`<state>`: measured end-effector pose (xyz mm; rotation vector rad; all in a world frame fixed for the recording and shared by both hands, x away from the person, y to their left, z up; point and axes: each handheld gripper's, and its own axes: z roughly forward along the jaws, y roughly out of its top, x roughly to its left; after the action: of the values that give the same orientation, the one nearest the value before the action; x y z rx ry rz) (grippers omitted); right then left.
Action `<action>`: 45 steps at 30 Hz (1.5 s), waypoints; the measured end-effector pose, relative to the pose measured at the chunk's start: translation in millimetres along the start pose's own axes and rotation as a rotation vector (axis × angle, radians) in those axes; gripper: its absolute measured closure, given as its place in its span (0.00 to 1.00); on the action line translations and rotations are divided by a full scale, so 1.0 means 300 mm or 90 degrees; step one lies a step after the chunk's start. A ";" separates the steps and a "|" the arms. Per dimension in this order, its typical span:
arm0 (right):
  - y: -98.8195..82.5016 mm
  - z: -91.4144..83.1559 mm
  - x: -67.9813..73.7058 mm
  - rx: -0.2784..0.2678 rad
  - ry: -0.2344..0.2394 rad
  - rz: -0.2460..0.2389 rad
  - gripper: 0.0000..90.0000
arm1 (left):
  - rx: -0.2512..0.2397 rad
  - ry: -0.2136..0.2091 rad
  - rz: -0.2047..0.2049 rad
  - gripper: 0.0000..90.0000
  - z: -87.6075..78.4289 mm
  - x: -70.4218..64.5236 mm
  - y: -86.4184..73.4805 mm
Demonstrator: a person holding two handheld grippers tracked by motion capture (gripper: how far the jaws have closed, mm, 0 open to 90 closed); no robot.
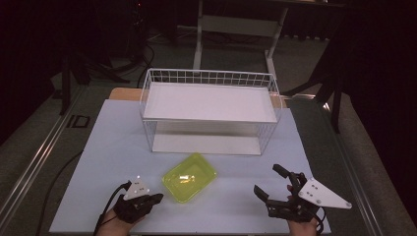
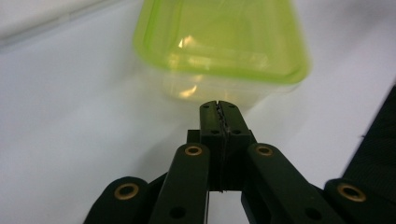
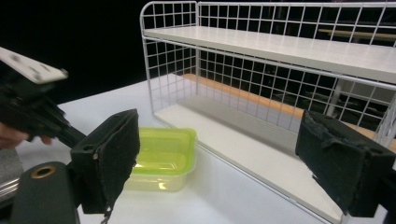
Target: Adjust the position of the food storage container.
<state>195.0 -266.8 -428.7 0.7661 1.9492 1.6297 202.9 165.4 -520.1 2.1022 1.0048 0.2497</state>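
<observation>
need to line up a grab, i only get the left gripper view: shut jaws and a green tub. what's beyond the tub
Observer: A white wire rack with two shelves stands behind the green tub.
Operator: where's the other gripper
Observer: The right gripper hangs to the tub's right, apart from it, jaws wide open.
Operator: anything in the tub
Observer: From the high view it has a green lid on; the contents cannot be made out.

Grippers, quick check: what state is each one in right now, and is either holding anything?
Left gripper: shut, jaws pressed together on nothing, just short of the green container.
Right gripper: open, jaws wide apart, holding nothing.
</observation>
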 end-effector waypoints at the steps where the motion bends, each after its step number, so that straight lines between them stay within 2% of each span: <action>1: 0.000 0.000 0.000 -0.001 0.002 -0.002 0.15 | 0.008 -0.003 -0.004 1.00 0.013 0.007 -0.001; 7: 0.000 0.003 0.002 0.004 -0.002 -0.012 0.15 | 0.017 -0.003 -0.011 1.00 0.070 0.027 0.010; 13: -0.002 0.010 -0.001 0.006 -0.003 -0.016 0.15 | 0.003 -0.006 -0.020 1.00 0.092 0.056 0.025; 14: -0.003 0.011 -0.002 0.008 -0.002 -0.014 0.15 | 0.004 0.004 -0.008 1.00 0.098 0.061 0.032; 16: -0.005 0.014 -0.001 0.010 -0.003 -0.016 0.15 | 0.008 0.014 -0.005 1.00 0.108 0.069 0.040; 18: -0.005 0.014 -0.001 0.010 -0.001 -0.016 0.15 | 0.007 0.020 -0.007 1.00 0.117 0.083 0.053; 20: -0.005 0.014 -0.002 0.010 0.000 -0.015 0.15 | 0.002 0.025 -0.023 1.00 0.128 0.110 0.078; 27: -0.005 0.010 -0.002 0.007 0.002 -0.014 0.15 | -0.004 0.036 -0.029 1.00 0.162 0.156 0.129; 29: -0.004 0.008 -0.002 0.007 0.001 -0.014 0.16 | 0.001 0.045 -0.022 1.00 0.166 0.163 0.134; 30: -0.004 0.007 -0.002 0.006 0.000 -0.013 0.15 | 0.004 0.043 -0.030 1.00 0.162 0.167 0.130; 33: -0.004 0.006 -0.003 0.005 0.000 -0.012 0.16 | 0.012 0.040 -0.034 1.00 0.139 0.158 0.107; 37: -0.006 0.015 -0.003 0.010 0.005 -0.009 0.16 | 0.019 0.017 -0.026 1.00 0.117 0.122 0.069; 39: -0.006 0.015 -0.001 0.010 0.006 -0.009 0.16 | 0.018 0.011 -0.032 1.00 0.117 0.115 0.067; 45: -0.001 0.014 0.006 0.010 0.005 -0.016 0.16 | 0.013 0.001 -0.027 1.00 0.143 0.112 0.092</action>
<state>196.4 -262.5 -429.9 0.7388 1.9709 1.6076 261.3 155.0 -534.1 2.0964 1.0560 0.2213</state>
